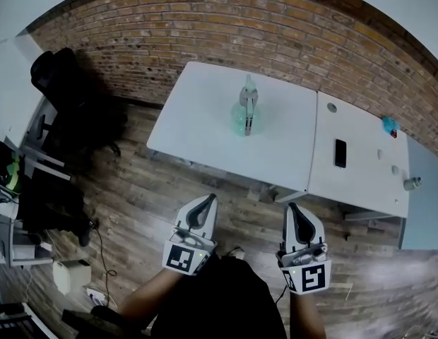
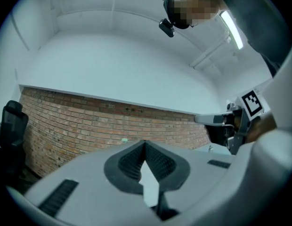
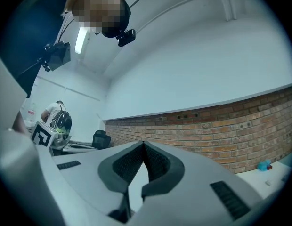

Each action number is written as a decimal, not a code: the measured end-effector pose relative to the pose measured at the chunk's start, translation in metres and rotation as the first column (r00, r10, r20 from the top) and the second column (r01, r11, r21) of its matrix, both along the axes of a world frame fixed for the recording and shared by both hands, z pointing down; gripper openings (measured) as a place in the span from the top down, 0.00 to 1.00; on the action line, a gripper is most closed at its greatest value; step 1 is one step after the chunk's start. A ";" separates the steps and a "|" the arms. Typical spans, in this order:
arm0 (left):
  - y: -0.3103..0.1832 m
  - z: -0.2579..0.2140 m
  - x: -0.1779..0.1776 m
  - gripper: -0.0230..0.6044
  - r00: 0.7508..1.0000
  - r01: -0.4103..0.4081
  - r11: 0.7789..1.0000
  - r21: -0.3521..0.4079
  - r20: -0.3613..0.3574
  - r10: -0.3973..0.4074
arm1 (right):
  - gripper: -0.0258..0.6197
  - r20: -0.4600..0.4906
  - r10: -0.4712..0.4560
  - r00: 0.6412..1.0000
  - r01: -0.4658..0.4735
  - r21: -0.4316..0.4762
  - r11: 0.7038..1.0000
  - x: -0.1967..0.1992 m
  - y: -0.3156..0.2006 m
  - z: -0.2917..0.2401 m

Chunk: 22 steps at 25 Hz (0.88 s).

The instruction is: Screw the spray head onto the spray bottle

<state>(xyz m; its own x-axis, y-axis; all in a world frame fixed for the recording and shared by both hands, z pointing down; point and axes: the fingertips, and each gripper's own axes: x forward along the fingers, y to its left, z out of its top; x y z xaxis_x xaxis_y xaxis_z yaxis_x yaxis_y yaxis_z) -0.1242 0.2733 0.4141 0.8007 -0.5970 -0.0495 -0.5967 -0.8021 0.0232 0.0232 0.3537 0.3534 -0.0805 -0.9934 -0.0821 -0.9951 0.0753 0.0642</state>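
Person: dark clothing (image 1: 219,299) lowest in the head view, with a forearm behind each tool.
Left gripper (image 1: 208,198): clenched, the ribbed pads meeting at the tips (image 2: 145,143) with nothing between them; held level over the wooden floor (image 1: 134,182).
Right gripper (image 1: 293,207): clenched and empty, tips together (image 3: 143,144); it sits just beside the left one and points the same way.
Marker cubes: one at the rear of each tool, left (image 1: 182,257) and right (image 1: 308,276).
Spray bottle (image 1: 240,122): green, on the white table (image 1: 198,119), ahead of both sets of tips and well apart from them, nearer the left gripper's line.
Spray head (image 1: 249,96): grey, at the top of the bottle; I cannot tell whether it is threaded on.
Second table (image 1: 360,182): butts against the first, ahead and to the right of the right gripper.
Phone (image 1: 340,153): dark, flat on the second table.
Blue item (image 1: 389,125): on the far right edge of that table; too small to identify.
Office chair (image 1: 60,83): black, far off to the left of the left gripper.
Brick wall (image 1: 275,27): behind the tables, faced by both tools.
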 end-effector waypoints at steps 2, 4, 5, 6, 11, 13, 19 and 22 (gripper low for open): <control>0.017 0.006 0.007 0.96 1.000 -0.014 0.999 -0.029 0.017 0.015 | 0.95 -0.008 0.020 1.000 -0.020 -0.011 1.000 0.003 0.020 0.000; 0.029 0.010 0.010 0.96 0.999 -0.031 0.998 -0.051 0.028 0.033 | 0.95 -0.009 0.038 0.999 -0.038 -0.013 0.999 0.001 0.033 0.000; 0.032 0.011 0.008 0.96 0.999 -0.030 0.998 -0.058 0.021 0.031 | 0.95 -0.011 0.038 0.999 -0.038 -0.014 0.999 -0.004 0.037 0.001; 0.034 0.011 0.007 0.96 1.000 -0.024 0.998 -0.066 0.008 0.024 | 0.95 -0.017 0.031 0.999 -0.032 -0.015 0.999 -0.010 0.039 0.002; 0.045 0.007 0.001 0.96 1.000 -0.008 0.999 -0.037 -0.022 0.007 | 0.95 -0.046 -0.001 0.999 0.000 -0.005 1.000 -0.032 0.044 0.000; 0.047 0.008 -0.003 0.96 1.000 -0.006 1.000 -0.030 -0.021 0.005 | 0.95 -0.038 0.013 0.999 -0.013 -0.003 1.000 -0.033 0.043 0.001; 0.044 0.005 -0.021 0.96 0.999 0.019 0.999 -0.031 -0.026 -0.020 | 0.95 -0.001 0.006 1.000 -0.006 0.002 1.000 -0.045 0.038 0.001; 0.043 0.005 -0.024 0.96 1.000 0.019 0.999 -0.030 -0.018 -0.019 | 0.95 0.007 -0.013 1.000 0.013 0.005 1.000 -0.057 0.036 0.000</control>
